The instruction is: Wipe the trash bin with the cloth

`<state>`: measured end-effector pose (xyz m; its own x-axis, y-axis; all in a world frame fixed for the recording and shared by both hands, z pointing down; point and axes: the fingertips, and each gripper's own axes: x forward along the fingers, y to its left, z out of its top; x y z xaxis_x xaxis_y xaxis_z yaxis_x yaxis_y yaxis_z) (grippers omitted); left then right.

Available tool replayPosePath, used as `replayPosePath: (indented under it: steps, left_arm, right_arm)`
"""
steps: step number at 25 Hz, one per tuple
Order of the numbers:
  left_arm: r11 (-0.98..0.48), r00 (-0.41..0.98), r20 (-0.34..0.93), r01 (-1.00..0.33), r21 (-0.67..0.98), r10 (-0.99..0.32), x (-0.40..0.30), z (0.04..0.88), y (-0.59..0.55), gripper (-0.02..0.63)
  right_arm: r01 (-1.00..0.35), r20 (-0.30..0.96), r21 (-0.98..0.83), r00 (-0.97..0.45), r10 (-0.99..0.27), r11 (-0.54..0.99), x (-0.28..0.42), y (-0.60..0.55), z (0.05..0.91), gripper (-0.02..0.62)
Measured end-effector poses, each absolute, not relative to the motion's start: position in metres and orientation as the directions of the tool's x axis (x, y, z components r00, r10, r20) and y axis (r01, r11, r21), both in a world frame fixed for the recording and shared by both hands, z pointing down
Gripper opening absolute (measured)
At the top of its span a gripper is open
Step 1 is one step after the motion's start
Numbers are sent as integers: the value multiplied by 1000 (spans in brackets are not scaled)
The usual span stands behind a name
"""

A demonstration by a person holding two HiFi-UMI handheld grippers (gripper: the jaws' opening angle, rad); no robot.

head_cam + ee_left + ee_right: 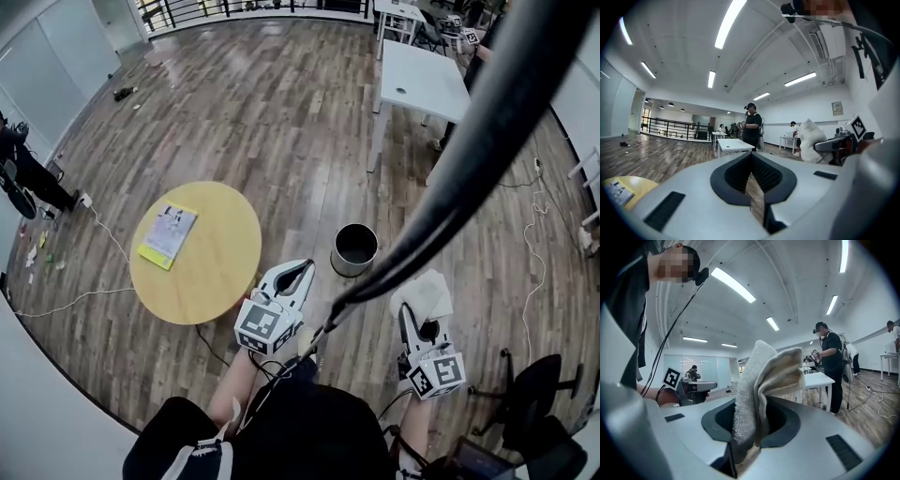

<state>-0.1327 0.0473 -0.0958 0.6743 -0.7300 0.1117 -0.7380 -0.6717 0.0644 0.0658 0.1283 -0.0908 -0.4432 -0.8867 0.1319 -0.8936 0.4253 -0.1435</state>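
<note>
Trash bin (354, 249) upright; right gripper (413, 321) jaws clamp cloth (427, 292); left gripper (302, 272) jaws closed.

Below me the plank floor (281, 112) carries a round yellow table (220, 267) with a booklet (169, 234) lying near its left edge (yellow strip along one side), the trash bin (355, 249) standing on the boards near that table's right edge, and a white table (422, 80) well apart.
</note>
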Motion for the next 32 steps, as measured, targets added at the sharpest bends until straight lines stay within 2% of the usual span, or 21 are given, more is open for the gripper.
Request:
replayPosePath:
  steps: [10, 17, 25, 32]
  left_arm:
    - [-705, 710, 114, -704, 85, -695, -128, -89, -31, -3]
    - [-688, 690, 136, -723, 68, -711, -104, -56, -63, -3]
    - [-639, 639, 118, -768, 47, -760, -80, 15, -96, -3]
    - [-604, 599, 147, -797, 18, -787, -83, 100, -119, -3]
  right_arm:
    - [-911, 159, -118, -409, -898, 394, 61, 55, -89, 97]
    - [-892, 181, -96, -452, -873, 442, 87, 16, -58, 97]
    - [-871, 214, -107, -490, -845, 479, 120, -28, 30, 97]
    - [-852, 226, -103, -522, -822, 513, 113, -44, 118, 97]
